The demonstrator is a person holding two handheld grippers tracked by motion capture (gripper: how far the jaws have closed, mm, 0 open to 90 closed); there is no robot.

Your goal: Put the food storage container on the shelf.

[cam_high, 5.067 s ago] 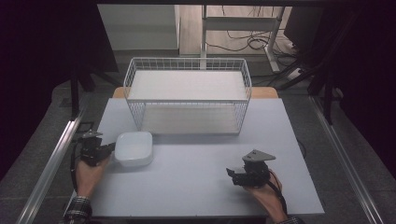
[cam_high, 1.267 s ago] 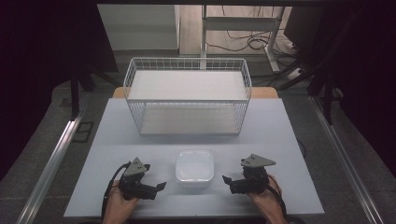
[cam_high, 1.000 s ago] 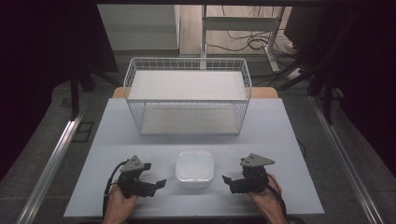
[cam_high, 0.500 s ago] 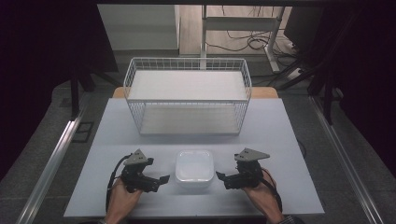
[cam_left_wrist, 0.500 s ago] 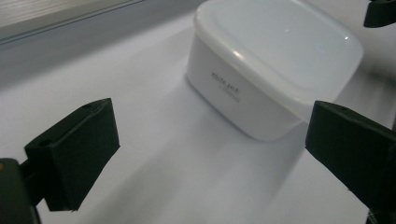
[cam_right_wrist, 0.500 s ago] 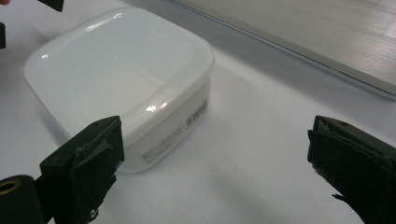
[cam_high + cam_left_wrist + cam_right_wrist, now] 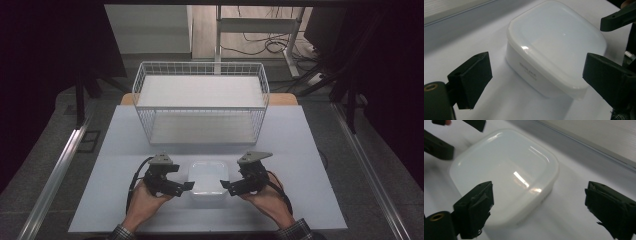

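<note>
We cannot read the small grey lettering on the side wall of the white lidded box [image 7: 554, 47]; it is too faint (both gripper views). In the right gripper view the box's near corner lies behind the jaw. The lid conceals any contents. The person's forearms are cut off by the high view's bottom edge.

A white, rounded-square plastic box [image 7: 208, 182] with its lid on sits flat, at the lower centre of the high view.

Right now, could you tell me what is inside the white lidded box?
I cannot tell: the white box is closed by its frosted lid, which hides any contents. It sits on the table.
</note>
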